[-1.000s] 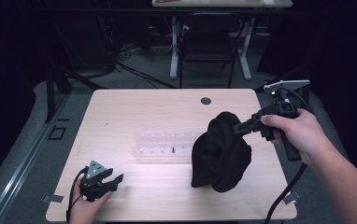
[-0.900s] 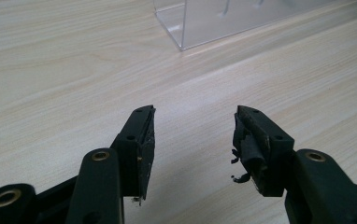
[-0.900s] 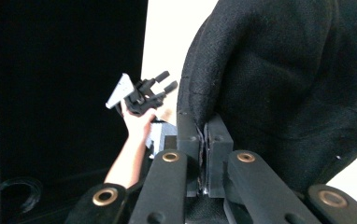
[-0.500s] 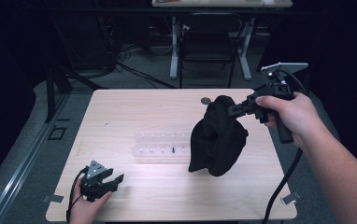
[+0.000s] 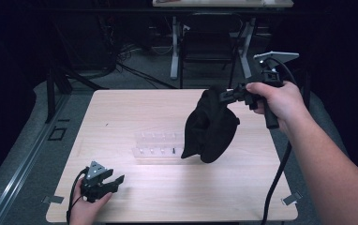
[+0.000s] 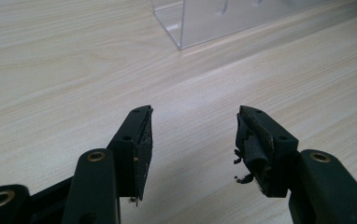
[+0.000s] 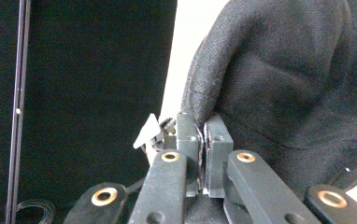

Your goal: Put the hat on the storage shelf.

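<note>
**Operator:** Black fabric first. Where is the dark cloth bundle [image 5: 210, 129] now, relative to the clear acrylic rack [image 5: 160, 145]?

**Technician:** The cloth hangs free above the right end of the rack. A second ago it sat slumped on the pale wooden table [image 5: 121, 108], just right of the rack. Since then it has been lifted and carried back from the rack's front edge. Its lowest fold now overlaps the rack's right end in the high view; contact with the rack cannot be confirmed.

**Operator:** State of the right gripper [image 5: 227, 95]?

**Technician:** Clamped. In the right gripper view its two pads [image 7: 188, 135] are pressed together on a pinch of cloth at the top edge of the bundle, with no visible gap. The whole weight hangs from that one pinch.

**Operator:** And the left gripper [image 5: 114, 180]?

**Technician:** It rests near the table's front edge, forward and left of the rack. Its jaws have just been opening and stand wide apart, with bare table between them. It holds and touches nothing.

**Operator:** Meaning for the work?

**Technician:** Judgement: the lift phase is under way, and the rack is being uncovered. The left gripper is ready to take a second corner. Risk: the single pinch may slip.
</note>
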### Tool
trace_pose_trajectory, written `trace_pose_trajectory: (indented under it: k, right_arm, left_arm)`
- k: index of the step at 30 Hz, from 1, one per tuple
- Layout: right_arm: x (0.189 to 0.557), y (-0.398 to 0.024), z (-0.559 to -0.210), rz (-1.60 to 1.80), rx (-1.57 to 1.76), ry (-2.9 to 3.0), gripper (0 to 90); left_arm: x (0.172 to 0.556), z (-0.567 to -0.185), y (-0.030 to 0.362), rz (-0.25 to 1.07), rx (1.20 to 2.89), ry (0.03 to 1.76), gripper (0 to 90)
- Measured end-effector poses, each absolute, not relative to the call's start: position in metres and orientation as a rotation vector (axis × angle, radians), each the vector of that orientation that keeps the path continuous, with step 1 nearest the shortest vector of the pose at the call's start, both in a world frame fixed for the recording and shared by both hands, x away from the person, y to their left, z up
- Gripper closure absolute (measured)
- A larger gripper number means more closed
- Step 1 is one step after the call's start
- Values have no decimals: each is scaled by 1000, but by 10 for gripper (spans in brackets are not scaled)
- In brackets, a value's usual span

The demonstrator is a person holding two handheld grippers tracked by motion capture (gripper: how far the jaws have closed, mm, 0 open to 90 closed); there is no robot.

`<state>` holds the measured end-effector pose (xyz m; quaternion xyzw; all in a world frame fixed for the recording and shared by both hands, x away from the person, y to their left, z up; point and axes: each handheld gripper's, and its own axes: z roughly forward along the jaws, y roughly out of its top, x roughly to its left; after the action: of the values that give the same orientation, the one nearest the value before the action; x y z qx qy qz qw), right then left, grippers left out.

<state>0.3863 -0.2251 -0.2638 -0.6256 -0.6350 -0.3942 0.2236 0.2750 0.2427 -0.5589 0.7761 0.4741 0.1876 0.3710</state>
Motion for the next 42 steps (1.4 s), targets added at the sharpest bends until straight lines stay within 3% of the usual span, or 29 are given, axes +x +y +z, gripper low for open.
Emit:
trace_pose_trajectory:
  k: [19, 42]
  right_arm:
    - [422, -195, -289, -1092, -1692, -1733, 876]
    - [440, -168, -306, -1132, -1629, -1710, 867]
  left_arm:
    - [276, -559, 245, 472, 1996, 1212, 461]
    - [275, -546, 227, 452, 1967, 1141, 471]
